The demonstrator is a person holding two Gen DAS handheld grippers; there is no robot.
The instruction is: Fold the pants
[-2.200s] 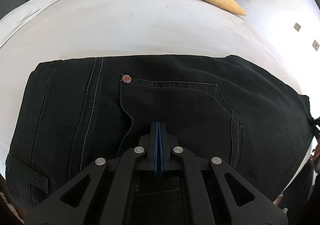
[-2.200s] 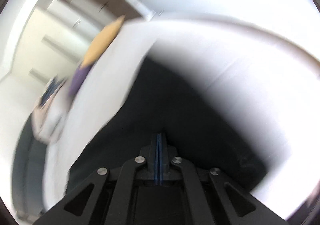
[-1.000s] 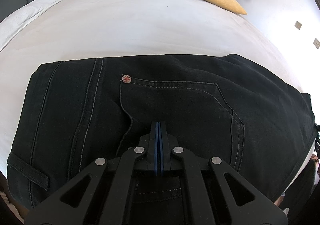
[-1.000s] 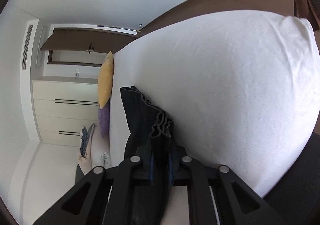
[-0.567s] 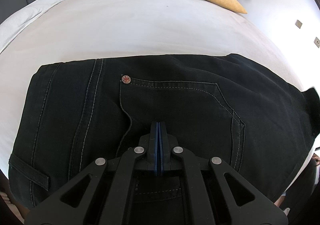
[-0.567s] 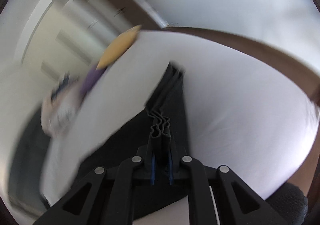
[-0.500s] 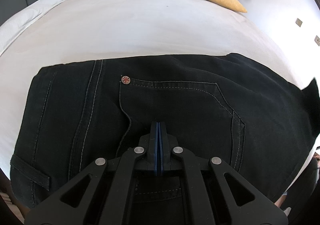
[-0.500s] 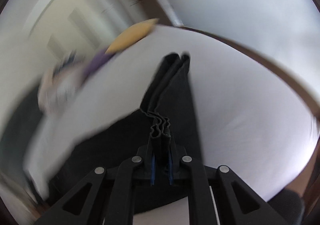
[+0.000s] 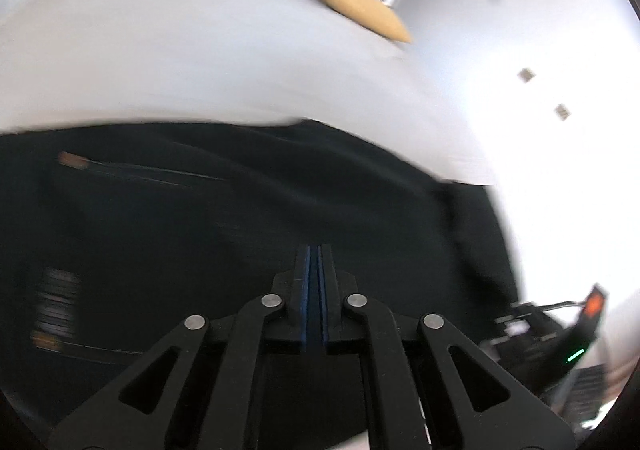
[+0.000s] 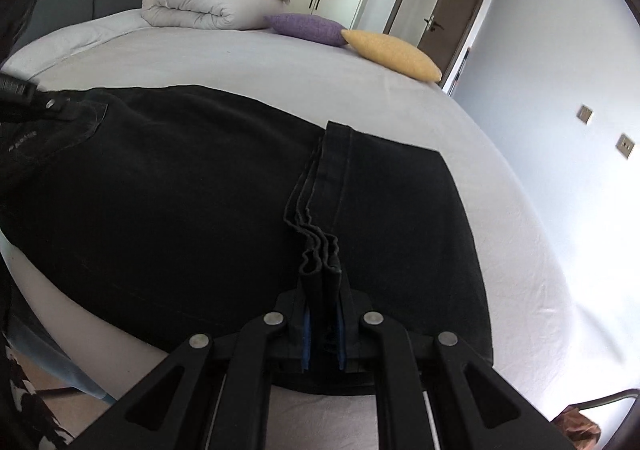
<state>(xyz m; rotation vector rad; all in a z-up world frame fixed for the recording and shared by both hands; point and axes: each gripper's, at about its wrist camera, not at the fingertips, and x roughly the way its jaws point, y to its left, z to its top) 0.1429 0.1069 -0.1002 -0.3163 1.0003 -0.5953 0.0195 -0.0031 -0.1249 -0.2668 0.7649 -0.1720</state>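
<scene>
Pinching the stacked hems (image 10: pixel 320 250) in the right tool (image 10: pixel 322 334) over the pants (image 10: pixel 168 186) to halve them, left tool (image 9: pixel 314 290) pressed together, empty, above the pants.

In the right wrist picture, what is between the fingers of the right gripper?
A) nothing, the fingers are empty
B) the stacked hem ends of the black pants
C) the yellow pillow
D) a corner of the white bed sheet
B: the right gripper is closed on several layers of dark hem of the black pants, which lie folded over on the bed.
</scene>
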